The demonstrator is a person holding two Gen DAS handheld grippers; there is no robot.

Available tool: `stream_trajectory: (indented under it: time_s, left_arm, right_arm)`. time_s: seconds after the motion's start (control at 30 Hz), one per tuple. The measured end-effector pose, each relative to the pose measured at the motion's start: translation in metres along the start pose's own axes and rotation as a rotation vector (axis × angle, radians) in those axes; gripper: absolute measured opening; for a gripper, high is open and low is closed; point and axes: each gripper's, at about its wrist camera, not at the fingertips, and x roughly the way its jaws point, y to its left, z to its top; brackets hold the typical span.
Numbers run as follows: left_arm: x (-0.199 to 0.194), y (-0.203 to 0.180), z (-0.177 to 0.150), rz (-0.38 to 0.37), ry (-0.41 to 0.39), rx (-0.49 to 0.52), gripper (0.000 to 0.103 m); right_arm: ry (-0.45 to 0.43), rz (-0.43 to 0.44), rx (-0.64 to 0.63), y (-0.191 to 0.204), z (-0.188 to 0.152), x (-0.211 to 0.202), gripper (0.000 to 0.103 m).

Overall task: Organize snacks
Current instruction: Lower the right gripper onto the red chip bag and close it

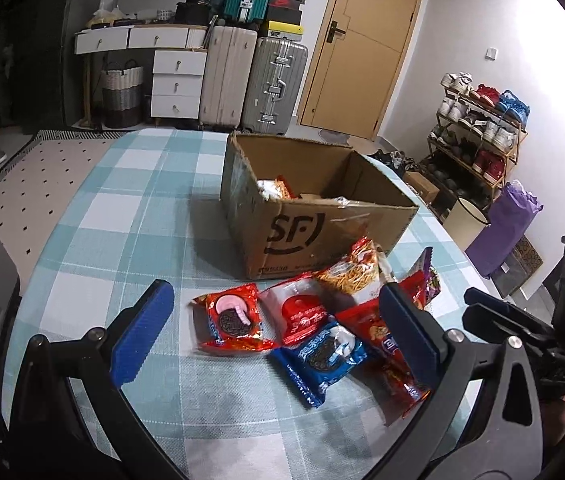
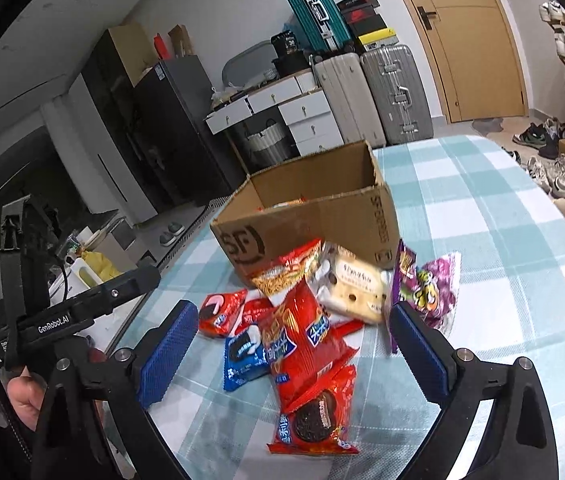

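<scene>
An open cardboard box (image 1: 302, 236) marked SF stands on the checked tablecloth and holds a few snack packs; it also shows in the right wrist view (image 2: 314, 216). In front of it lies a pile of snacks: a red Oreo pack (image 1: 234, 322), a blue Oreo pack (image 1: 322, 354), a red noodle-snack bag (image 1: 348, 270). The right wrist view shows a long red bag (image 2: 302, 344), a red Oreo pack (image 2: 316, 420), a white cake pack (image 2: 352, 284) and a purple pack (image 2: 430, 288). My left gripper (image 1: 278, 332) is open above the pile. My right gripper (image 2: 294, 344) is open above the red bag.
The table (image 1: 130, 216) has a blue-and-white checked cloth. Behind it stand suitcases (image 1: 250, 80), white drawers (image 1: 176, 80) and a wooden door (image 1: 362, 44). A shoe rack (image 1: 478, 136) and a purple bag (image 1: 506, 224) stand to the right. The right gripper's body (image 1: 542, 332) shows in the left wrist view.
</scene>
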Motion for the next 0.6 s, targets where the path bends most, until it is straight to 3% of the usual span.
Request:
stream_trajectory:
  time_s: [0.6]
  left_arm:
    - [0.035,0.023,-0.018,-0.007,0.071,-0.020,0.102]
  right_arm:
    - [0.112,0.026,0.026,-0.012,-0.013,0.053,0.098]
